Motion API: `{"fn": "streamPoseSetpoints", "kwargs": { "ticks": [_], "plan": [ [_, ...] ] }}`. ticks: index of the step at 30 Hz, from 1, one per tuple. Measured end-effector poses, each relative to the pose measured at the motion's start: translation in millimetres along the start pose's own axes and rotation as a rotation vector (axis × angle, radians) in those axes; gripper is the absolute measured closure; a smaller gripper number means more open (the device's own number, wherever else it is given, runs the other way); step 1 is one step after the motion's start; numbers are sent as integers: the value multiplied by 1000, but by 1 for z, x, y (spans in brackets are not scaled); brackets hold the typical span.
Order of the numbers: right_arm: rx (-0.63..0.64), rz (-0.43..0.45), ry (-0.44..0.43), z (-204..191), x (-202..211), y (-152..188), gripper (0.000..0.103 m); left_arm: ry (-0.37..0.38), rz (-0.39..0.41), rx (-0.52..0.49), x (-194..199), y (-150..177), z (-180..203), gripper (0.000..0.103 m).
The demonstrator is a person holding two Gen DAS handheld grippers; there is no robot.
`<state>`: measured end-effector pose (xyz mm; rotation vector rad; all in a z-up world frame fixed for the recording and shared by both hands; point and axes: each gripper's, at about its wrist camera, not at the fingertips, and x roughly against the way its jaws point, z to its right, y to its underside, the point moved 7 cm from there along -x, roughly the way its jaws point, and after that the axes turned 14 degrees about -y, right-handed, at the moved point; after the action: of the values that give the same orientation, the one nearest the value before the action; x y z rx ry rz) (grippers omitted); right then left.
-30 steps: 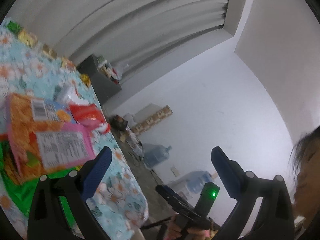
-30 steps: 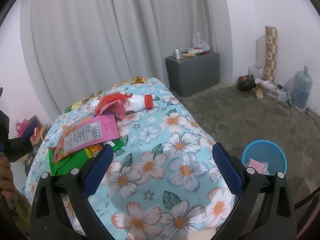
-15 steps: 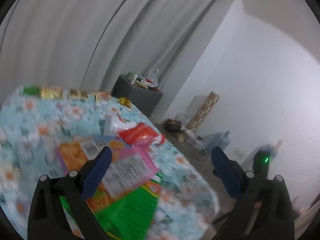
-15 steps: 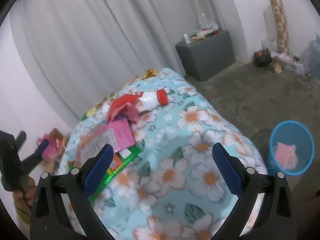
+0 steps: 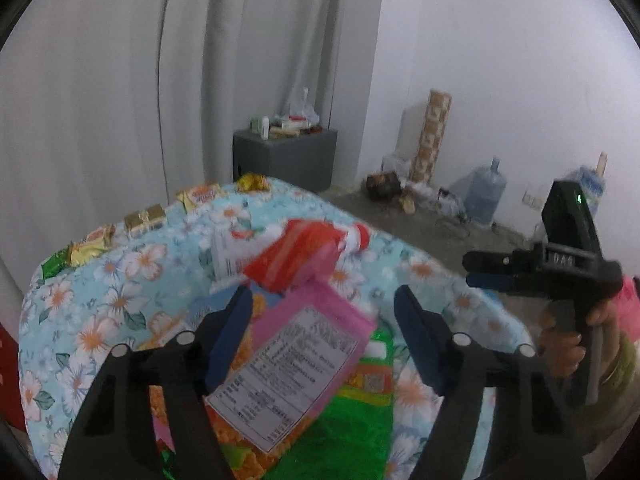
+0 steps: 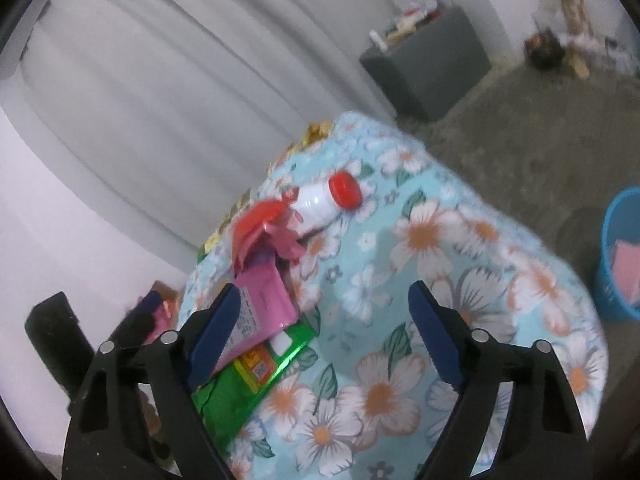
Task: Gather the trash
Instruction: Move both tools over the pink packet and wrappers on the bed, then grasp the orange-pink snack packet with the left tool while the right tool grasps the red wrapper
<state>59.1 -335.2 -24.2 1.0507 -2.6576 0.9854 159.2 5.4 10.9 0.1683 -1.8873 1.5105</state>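
Trash lies in a pile on the flowered tablecloth (image 5: 120,264): a pink packet (image 5: 304,344) with a white label, an orange snack bag (image 5: 248,440) under it, a green wrapper (image 5: 344,432), a red wrapper (image 5: 300,256) and a white bottle with a red cap (image 6: 324,200). My left gripper (image 5: 324,332) is open and empty, hovering just above the pink packet. My right gripper (image 6: 324,336) is open and empty over the cloth, right of the pile; it also shows in the left wrist view (image 5: 560,264). A blue bin (image 6: 620,256) holding something pink stands on the floor.
Small gold and green wrappers (image 5: 144,216) line the table's far edge. A grey cabinet (image 5: 284,156) stands by the curtain. Water jugs (image 5: 484,196) and clutter sit along the white wall. The floor to the right is bare concrete.
My left gripper has swung from facing the wall to facing down over the trash pile. My right gripper has moved closer to the table and tilted; both stay open.
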Motion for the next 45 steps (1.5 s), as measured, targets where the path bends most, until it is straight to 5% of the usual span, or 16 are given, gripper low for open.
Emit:
{"fn": "streamPoseSetpoints", "kwargs": {
  "ticks": [15,23,29,38,45],
  "plan": [
    [-132,-113,-151,-23,-65,-31,33,-19,-64,59,-2,17,-16,59],
    [-152,-135,-187,-38,-86,-31,30,-109,-153,139,11,55,-56,61],
    [-162,-135,-183,-42,-101,-42,27,-150,-233,343,16,84,-105,61],
    [-164,-156,-120,-41,-123,-47,27,94,-275,843,-20,92,-171,61],
    [-185,-181,-103,-34,-139,-46,42,256,-326,972,-43,93,-174,62]
  ]
}}
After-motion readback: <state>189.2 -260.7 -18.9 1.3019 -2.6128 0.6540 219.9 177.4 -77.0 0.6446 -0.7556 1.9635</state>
